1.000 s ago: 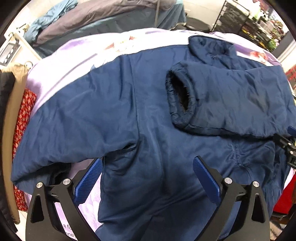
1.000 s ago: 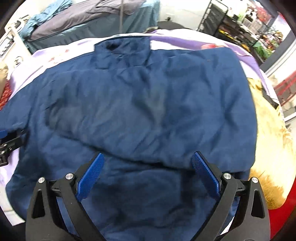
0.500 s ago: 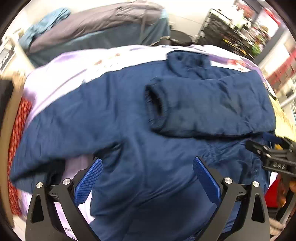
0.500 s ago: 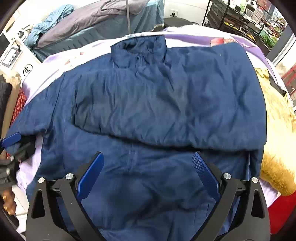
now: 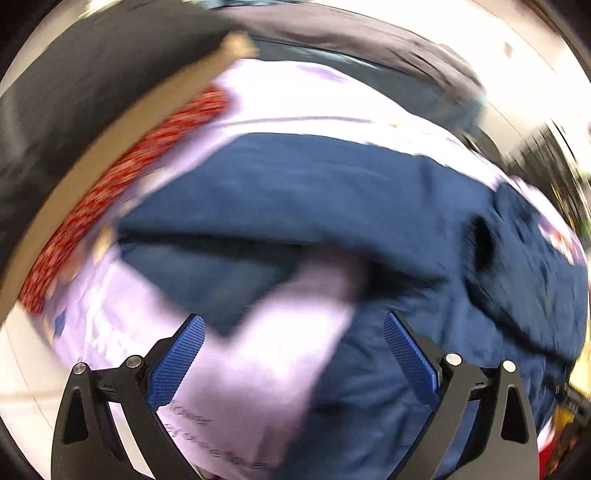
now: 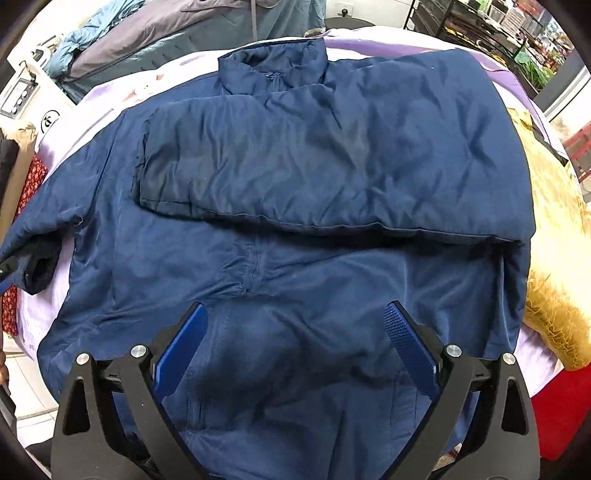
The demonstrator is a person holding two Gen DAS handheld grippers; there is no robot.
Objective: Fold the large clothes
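A navy blue padded jacket (image 6: 295,277) lies front-up on a lilac sheet (image 6: 92,107). Its right sleeve (image 6: 314,166) is folded across the chest, cuff toward the left. Its left sleeve (image 6: 44,221) stretches out to the left edge. My right gripper (image 6: 295,336) is open and empty above the jacket's lower front. In the blurred left wrist view, my left gripper (image 5: 291,343) is open and empty above the lilac sheet (image 5: 280,354) beside the outstretched sleeve (image 5: 295,192). A dark piece of the left gripper (image 6: 5,269) shows at the sleeve cuff in the right wrist view.
A yellow furry fabric (image 6: 554,266) lies at the table's right edge. Red patterned cloth (image 5: 110,192) and a tan garment (image 5: 110,140) hang at the left. A pile of grey and blue clothes (image 6: 166,33) lies behind. Shelving (image 6: 480,29) stands at the back right.
My left gripper has swung left, from over the jacket body toward the outstretched left sleeve; its view is now motion-blurred. My right gripper has drawn back a little, showing more of the jacket.
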